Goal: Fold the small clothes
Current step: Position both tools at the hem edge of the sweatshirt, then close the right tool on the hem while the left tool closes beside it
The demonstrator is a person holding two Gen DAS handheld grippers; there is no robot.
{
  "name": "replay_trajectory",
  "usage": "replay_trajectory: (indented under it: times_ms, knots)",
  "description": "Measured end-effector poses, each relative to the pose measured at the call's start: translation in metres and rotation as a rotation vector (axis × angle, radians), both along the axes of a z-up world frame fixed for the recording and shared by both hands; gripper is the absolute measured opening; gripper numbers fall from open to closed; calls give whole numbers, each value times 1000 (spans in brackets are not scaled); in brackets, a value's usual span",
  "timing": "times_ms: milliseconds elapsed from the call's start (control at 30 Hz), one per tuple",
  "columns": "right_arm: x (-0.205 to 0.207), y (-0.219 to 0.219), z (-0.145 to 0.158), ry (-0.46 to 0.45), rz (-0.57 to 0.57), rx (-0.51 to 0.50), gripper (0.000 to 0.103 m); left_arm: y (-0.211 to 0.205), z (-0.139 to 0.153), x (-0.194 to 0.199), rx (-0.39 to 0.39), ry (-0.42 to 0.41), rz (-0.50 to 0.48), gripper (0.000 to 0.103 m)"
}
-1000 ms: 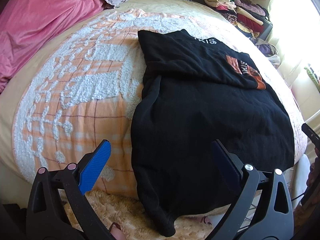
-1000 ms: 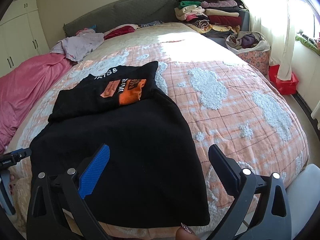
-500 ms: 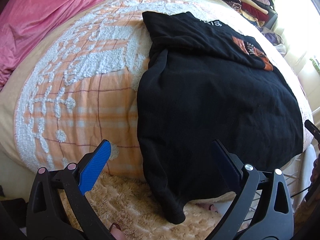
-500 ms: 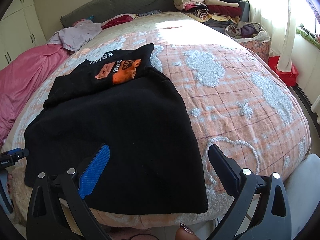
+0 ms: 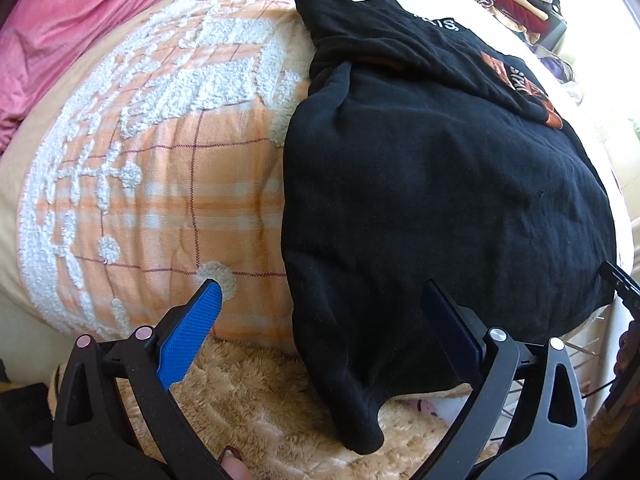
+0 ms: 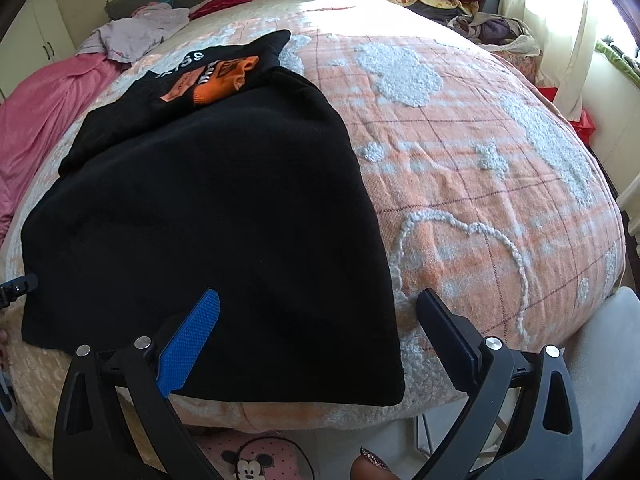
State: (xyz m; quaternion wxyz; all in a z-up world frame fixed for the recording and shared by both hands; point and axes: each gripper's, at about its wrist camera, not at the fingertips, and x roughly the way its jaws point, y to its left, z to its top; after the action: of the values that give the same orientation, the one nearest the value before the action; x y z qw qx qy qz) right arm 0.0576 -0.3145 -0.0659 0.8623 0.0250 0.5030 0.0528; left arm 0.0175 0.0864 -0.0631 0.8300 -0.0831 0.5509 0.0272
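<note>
Both grippers, left [image 5: 320, 300] and right [image 6: 318, 304], were wide open and empty over the near hem of the black top [image 6: 208, 216] on the bed [image 6: 480, 168]; its overhanging left corner risked sliding off

Black garment [image 5: 440, 184]: white letters "RIS" left view, "SS" right view; rest unreadable.

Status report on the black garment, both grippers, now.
Left gripper open, empty, at the hem. Right gripper open, empty, over the near corner. Black garment flat on the bedspread, partly folded, one corner overhanging. Nothing in the way.
</note>
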Motion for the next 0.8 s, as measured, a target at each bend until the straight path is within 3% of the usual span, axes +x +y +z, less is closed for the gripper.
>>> replay_trajectory:
  times_ms: [233, 333, 467, 500, 567, 700, 733, 767, 800]
  knots:
    - [-2, -3, -4, 17, 34, -9, 97, 2, -4, 2, -20, 2, 10, 93]
    - [-6, -1, -2, 10, 58, -35, 82, 2, -5, 3, -27, 5, 10, 93]
    - [-13, 0, 3, -1, 109, -19, 43, 6, -7, 2, -35, -5, 26, 92]
    - [-15, 2, 5, -4, 123, -12, 28, 7, -6, 1, -43, -15, 32, 88]
    - [-19, 1, 8, -17, 131, -4, 19, 11, -4, -3, -66, -28, 32, 69]
    - [-24, -4, 9, -27, 119, 13, 20, 13, -2, -6, -103, -41, 17, 53]
    - [-25, -7, 8, -25, 108, 8, 25, 13, -1, -6, -112, -40, 13, 51]
    - [-25, -9, 6, -13, 100, 6, 37, 14, -1, -8, -119, -36, 11, 51]
    - [-25, -9, 4, -1, 102, 13, 39, 15, 0, -10, -125, -32, 9, 51]
